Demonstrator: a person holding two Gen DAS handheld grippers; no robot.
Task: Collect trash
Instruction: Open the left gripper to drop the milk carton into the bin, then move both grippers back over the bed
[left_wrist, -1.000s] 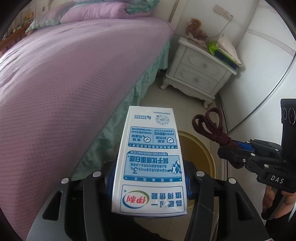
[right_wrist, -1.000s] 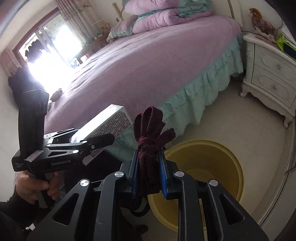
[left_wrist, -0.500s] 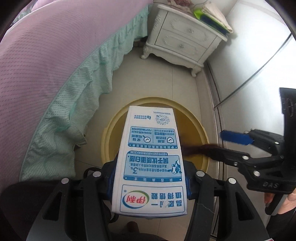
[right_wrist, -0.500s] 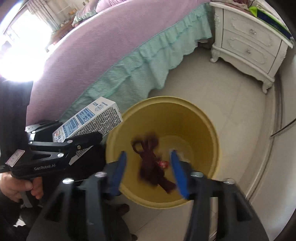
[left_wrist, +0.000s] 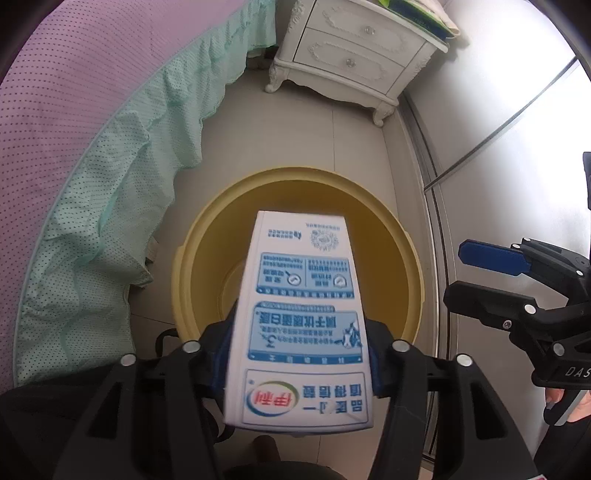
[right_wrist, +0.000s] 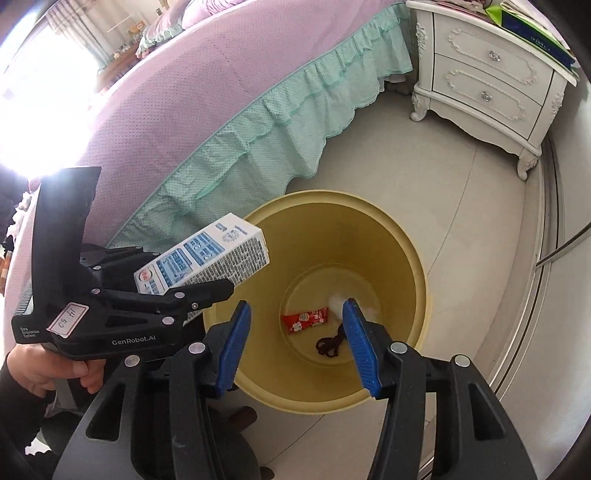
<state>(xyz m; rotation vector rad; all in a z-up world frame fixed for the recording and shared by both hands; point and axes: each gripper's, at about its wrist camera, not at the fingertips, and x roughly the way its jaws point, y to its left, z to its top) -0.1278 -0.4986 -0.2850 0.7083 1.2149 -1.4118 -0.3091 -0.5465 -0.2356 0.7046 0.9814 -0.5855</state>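
**Milk carton about to drop into the bin**

The left hand-held gripper (left_wrist: 301, 354) is opening, its jaws parting around the milk carton (left_wrist: 301, 321), which tilts down over the yellow bin (right_wrist: 402, 266). The right hand-held gripper (right_wrist: 297, 343) hangs half open and empty (a dark cord (right_wrist: 328, 345) and red wrapper (right_wrist: 304, 320) lie at the bin's bottom). Next move, I judge: widen until the carton falls.

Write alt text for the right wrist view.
The right gripper, open and empty, hangs over a yellow bin holding a red wrapper and a dark cord. At left, the left gripper tilts a milk carton over the rim, jaws opening.
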